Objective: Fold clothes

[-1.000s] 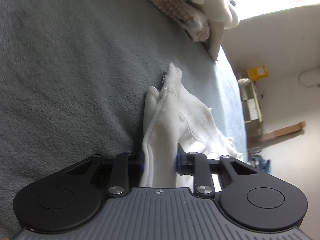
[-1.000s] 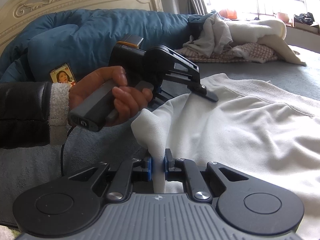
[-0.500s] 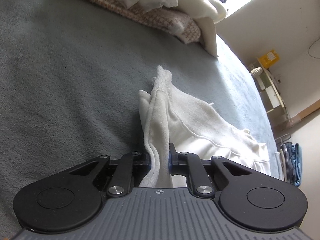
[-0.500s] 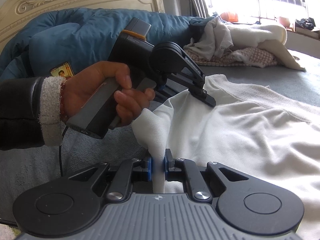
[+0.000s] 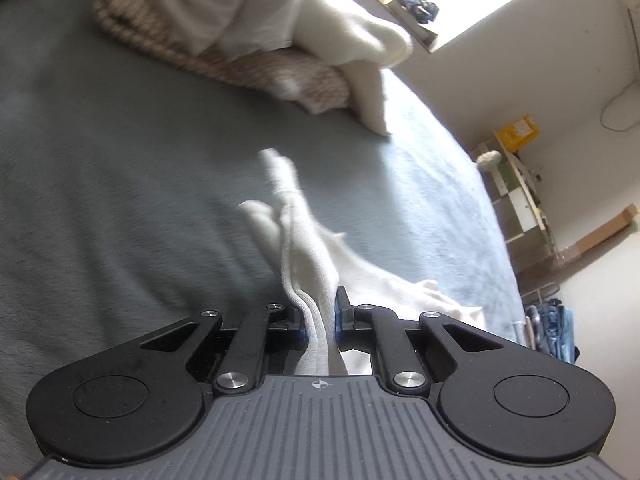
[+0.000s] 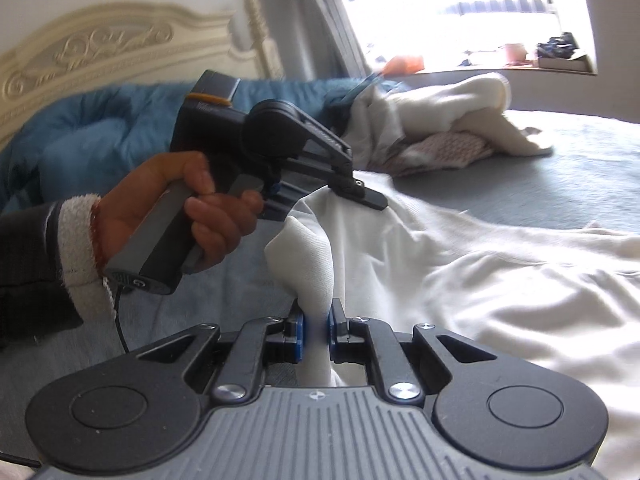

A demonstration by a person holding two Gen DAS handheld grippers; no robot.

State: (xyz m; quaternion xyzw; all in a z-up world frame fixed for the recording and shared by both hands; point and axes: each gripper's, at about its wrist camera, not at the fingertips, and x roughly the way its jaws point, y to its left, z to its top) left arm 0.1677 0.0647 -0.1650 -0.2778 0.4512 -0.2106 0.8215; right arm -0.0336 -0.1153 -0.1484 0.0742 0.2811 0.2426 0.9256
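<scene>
A white sweatshirt [image 6: 500,280] lies spread on the grey bed cover [image 6: 580,168]. My right gripper [image 6: 316,330] is shut on a bunched fold of its edge and holds it raised off the bed. My left gripper [image 5: 319,312] is shut on another bunched part of the same white sweatshirt [image 5: 304,256], which trails forward over the bed. In the right wrist view the left gripper [image 6: 360,196] sits just beyond mine, held in a hand, its fingers pinching the cloth.
A pile of other clothes [image 6: 452,120] lies at the far side of the bed, also in the left wrist view [image 5: 260,40]. A blue duvet [image 6: 100,136] and cream headboard [image 6: 100,52] lie to the left. Shelves [image 5: 520,184] stand beyond the bed's edge.
Both grippers have lifted with the sweatshirt held between them. The left gripper closed tighter on the cloth and swung its view toward the clothes pile.
</scene>
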